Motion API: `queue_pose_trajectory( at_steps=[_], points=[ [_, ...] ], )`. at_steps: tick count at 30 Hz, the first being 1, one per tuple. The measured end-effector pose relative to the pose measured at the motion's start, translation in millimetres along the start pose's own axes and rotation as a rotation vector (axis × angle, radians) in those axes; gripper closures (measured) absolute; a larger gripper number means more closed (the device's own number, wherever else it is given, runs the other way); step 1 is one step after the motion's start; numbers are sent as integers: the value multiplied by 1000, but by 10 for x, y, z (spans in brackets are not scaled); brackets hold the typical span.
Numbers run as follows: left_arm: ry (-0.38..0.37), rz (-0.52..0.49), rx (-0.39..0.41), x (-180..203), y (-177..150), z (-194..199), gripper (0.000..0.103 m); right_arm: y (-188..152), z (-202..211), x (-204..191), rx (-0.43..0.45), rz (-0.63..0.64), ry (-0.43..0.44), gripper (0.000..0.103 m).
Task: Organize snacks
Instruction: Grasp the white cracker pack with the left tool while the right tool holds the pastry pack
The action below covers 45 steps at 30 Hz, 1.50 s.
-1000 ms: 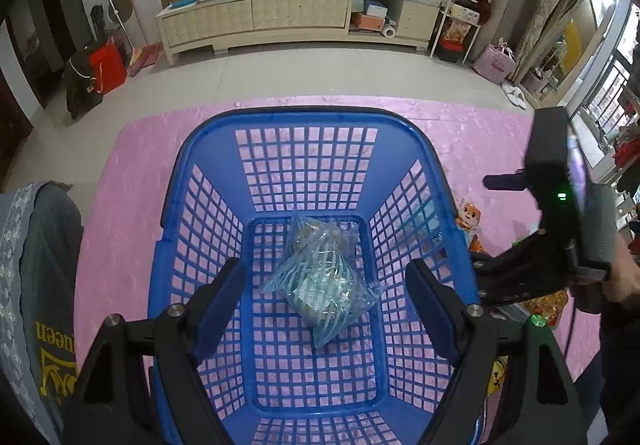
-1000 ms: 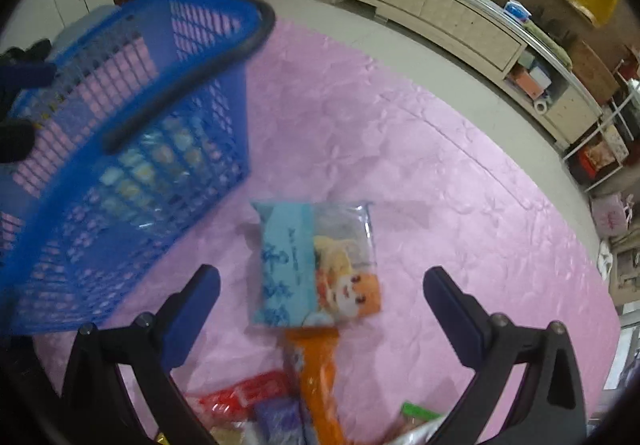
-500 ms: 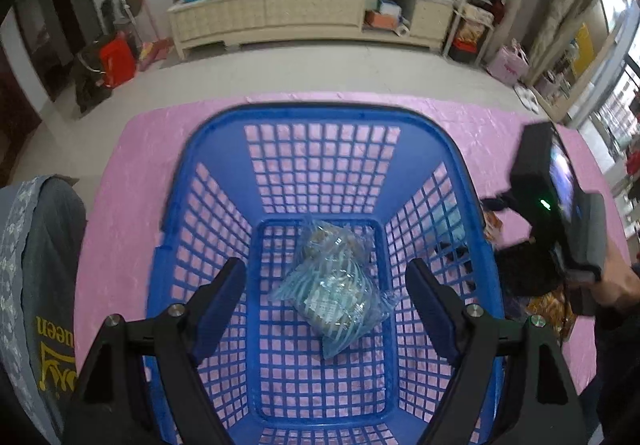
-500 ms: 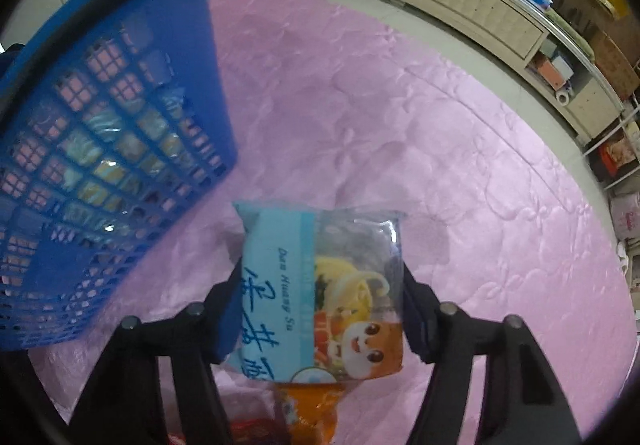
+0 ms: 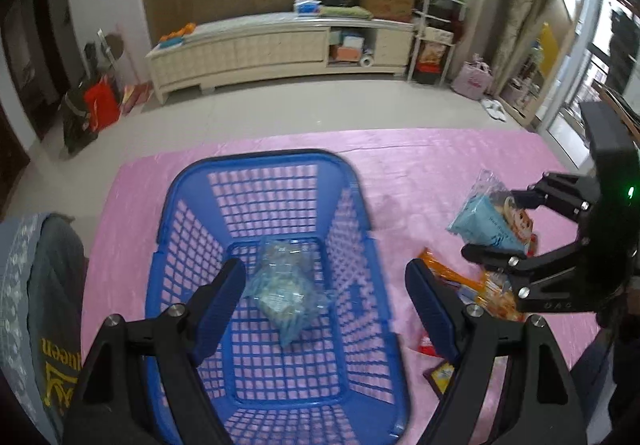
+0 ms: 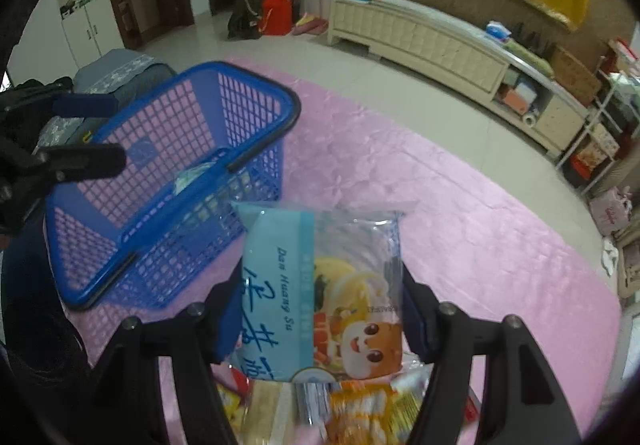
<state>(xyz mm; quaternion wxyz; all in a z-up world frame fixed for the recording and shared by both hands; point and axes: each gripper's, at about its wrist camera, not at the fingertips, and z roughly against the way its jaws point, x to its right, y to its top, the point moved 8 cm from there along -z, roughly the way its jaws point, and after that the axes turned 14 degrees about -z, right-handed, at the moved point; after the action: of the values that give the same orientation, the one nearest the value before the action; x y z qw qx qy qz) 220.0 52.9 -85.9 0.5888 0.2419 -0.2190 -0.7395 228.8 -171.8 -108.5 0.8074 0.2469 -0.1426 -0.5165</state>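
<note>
A blue plastic basket (image 5: 360,221) stands on the pink cloth; it also shows in the right wrist view (image 6: 256,93). A clear bag of pale blue snacks (image 5: 286,287) lies on its floor. My left gripper (image 5: 324,297) is open and empty above the basket's near right side. My right gripper (image 6: 316,305) is shut on a light blue snack packet with a cartoon face (image 6: 320,293), held above the cloth right of the basket; it shows in the left wrist view (image 5: 490,225) too.
Several loose snack packets (image 5: 472,285) lie on the pink cloth (image 5: 420,173) right of the basket, under my right gripper (image 6: 344,405). A grey cushion (image 5: 36,285) sits at the left edge. A cream cabinet (image 5: 280,45) stands far behind.
My right gripper closed on the light blue packet and lifted it off the cloth. My left gripper rose and pulled back from the basket, shifting right.
</note>
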Motion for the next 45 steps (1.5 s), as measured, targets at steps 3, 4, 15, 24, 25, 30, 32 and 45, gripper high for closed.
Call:
queue_pose_trajectory(
  at_steps=[3,4,15,24,25,30,32,45],
  points=[
    [-13,-35,17,187,17,100,23,20,155,192,29,-46,-22,33],
    [-18,-46,21,263,20,130,23,0,212,240,39,-60,-24,33],
    [-98,-109,-26,971,-111,15,23,-403,640,651,67,-182,-73,33],
    [-138,-121,-123,1491,-268,-256,23,-747,587,877,48,-266,-83,33],
    [-145,-123,-127,1531,-279,-283,23,-787,581,899,45,-276,-77,33],
    [-148,-126,-179,1697,-385,-471,23,-951,542,1013,33,-307,-71,33],
    [-145,-99,-220,1699,-474,-577,23,-1008,515,1028,30,-321,-69,33],
    [-118,12,-435,1817,-716,-1287,23,-1275,317,1096,-16,-367,-63,33]
  ],
)
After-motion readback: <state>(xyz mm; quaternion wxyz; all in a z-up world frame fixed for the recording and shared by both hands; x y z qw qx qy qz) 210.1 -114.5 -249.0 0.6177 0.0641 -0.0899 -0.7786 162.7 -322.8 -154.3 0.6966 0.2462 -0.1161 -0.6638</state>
